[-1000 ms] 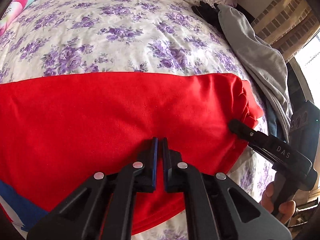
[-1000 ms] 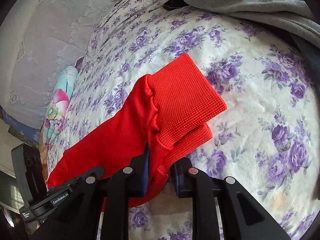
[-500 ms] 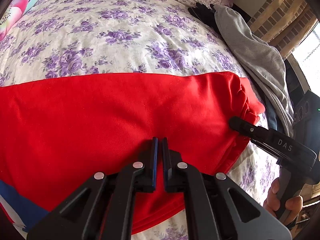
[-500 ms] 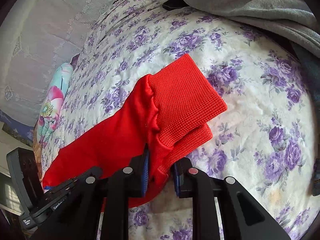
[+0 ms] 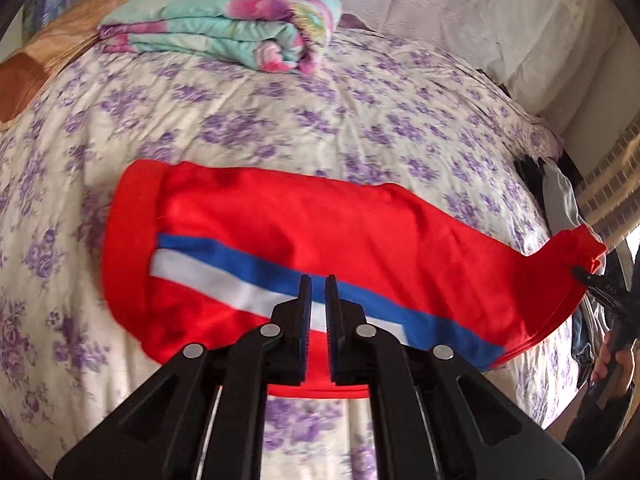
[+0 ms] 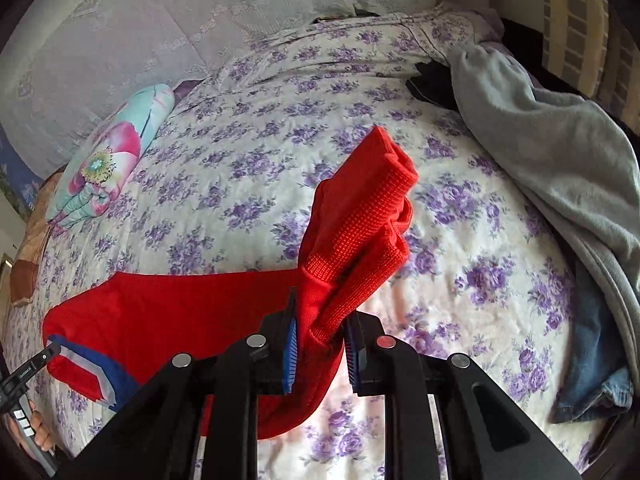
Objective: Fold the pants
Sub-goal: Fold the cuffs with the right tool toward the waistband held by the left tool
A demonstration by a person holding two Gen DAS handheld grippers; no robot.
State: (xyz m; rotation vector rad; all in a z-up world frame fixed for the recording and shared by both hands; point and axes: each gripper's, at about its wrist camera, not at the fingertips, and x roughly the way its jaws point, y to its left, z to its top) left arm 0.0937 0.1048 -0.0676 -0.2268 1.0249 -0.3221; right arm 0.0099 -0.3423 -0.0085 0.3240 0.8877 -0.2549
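Your right gripper (image 6: 320,340) pinches the ribbed cuffs (image 6: 360,220) of the red pants (image 5: 320,248) and lifts them off the flowery bedspread (image 5: 280,120). Your left gripper (image 5: 317,312) is squeezed nearly shut with nothing in it, hanging over the blue and white stripe (image 5: 240,276). The pants lie long across the bed. To fold them well, carry the cuffs over to the waistband (image 5: 128,240), keep the cloth flat, and line up the edges before you let go.

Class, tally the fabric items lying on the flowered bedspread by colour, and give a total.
Red pants with blue and white stripe: 1
Grey fleece garment: 1
Blue denim garment: 1
Black garment: 1
Turquoise and pink folded blanket: 1
Total: 5
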